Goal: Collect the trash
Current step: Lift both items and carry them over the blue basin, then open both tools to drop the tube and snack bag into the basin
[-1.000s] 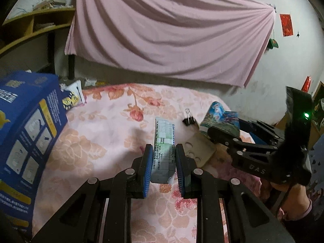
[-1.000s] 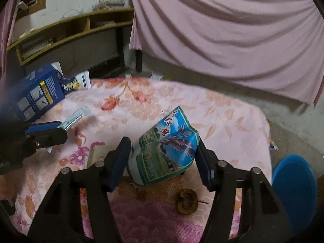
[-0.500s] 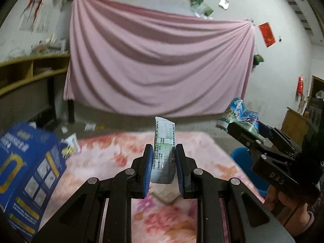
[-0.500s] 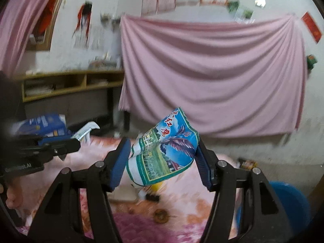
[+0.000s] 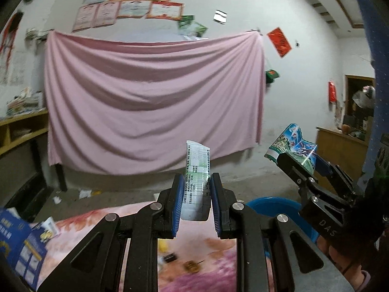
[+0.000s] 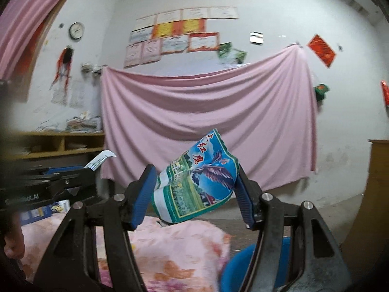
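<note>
Nearest, the left gripper [image 5: 195, 199] is pinching a white-and-green printed wrapper [image 5: 196, 182] upright between its blue pads; the right gripper [image 6: 194, 194] is clamping a crumpled blue picture bag [image 6: 197, 185] in mid-air; below both, a pink floral cloth [image 6: 175, 250] is covering the table, with a blue box [image 5: 20, 243] lying at its left edge and small dark bits [image 5: 192, 266] sitting blurred; a blue bin [image 6: 243, 262] is standing just beside the table; farther back, a pink sheet [image 5: 150, 102] is hanging on the white wall under certificates [image 6: 175, 39] and a clock [image 6: 76, 30].
</note>
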A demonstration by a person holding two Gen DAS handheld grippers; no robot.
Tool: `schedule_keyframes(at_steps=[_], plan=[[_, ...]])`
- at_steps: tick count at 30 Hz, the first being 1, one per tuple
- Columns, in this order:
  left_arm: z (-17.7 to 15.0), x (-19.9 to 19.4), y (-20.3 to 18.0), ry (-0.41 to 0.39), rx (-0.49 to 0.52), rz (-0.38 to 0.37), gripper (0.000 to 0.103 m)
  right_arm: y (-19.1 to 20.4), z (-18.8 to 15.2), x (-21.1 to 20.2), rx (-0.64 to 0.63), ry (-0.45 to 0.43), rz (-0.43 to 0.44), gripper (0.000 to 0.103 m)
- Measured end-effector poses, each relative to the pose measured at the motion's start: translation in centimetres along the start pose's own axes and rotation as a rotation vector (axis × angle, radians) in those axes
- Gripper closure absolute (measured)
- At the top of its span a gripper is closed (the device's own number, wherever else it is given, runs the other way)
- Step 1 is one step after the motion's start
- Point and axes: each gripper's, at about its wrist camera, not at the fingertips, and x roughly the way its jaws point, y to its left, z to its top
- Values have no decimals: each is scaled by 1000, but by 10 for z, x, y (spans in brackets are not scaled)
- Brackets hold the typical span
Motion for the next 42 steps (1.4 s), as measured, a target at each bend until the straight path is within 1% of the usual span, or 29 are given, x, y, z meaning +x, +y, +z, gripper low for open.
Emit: schedule_keyframes(at_steps=[5, 11, 16, 19, 24, 28, 32, 38, 42], plan=[[9, 23, -34, 8, 38, -67, 84, -33, 0, -5, 51, 16, -91, 15], [12, 53, -75, 51, 75, -132, 84, -67, -4, -10, 106, 63, -172, 15], [11, 71, -94, 90, 69, -173, 84, -86, -11, -6, 145, 126, -219, 15], [10, 82, -99, 118, 50, -194, 84, -95, -17, -4, 158, 171, -242, 15], [7, 106, -110, 198, 16, -225, 84, -107, -24, 1, 188, 229, -254, 15], [1, 126, -116, 274, -22, -248, 84, -114, -27, 1, 201, 247, -269, 15], [-1, 140, -121, 332, -45, -271, 84, -125, -33, 4, 231, 279, -280, 15], [-10, 148, -123, 387, -64, -293, 85, -138, -41, 9, 283, 330, -275, 14], [-13, 157, -128, 414, -75, -295, 85, -143, -46, 13, 301, 364, -277, 11]])
